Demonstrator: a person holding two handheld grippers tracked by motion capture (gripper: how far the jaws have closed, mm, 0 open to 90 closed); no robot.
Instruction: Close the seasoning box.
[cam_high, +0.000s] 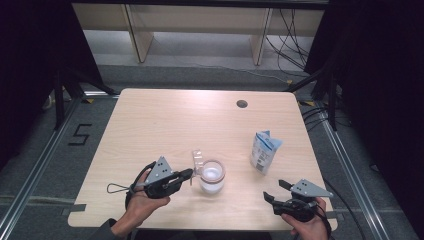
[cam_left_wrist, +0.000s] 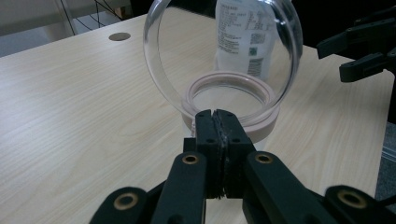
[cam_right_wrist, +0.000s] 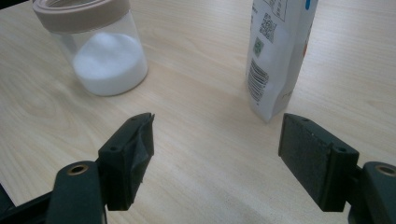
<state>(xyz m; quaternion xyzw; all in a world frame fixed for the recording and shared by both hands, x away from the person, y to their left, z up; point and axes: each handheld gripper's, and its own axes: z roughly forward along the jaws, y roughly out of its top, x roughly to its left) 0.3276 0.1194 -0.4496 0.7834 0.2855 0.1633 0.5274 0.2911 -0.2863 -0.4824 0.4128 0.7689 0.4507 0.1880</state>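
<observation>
A pale wooden table (cam_high: 150, 130) stands on grey flooring with dark curtains at both sides. On its near half sits a clear jar (cam_high: 212, 177) with a beige collar and white powder, perhaps sugar or salt, at the bottom. Its round clear lid (cam_left_wrist: 223, 51) is swung up on edge at the jar's rim, and the left gripper (cam_high: 187, 173) has its fingers (cam_left_wrist: 206, 135) pinched tight on the lid's edge tab. Judging by this, the step in hand is opening the jar or holding it open. A white and blue paper bag (cam_high: 264, 152) stands upright to the jar's right, well apart. The right gripper (cam_high: 275, 190), near the table's front edge, holds nothing, its fingers (cam_right_wrist: 133, 154) spread wide. The next move probably calls for that gripper to reach for the bag without knocking it over.
</observation>
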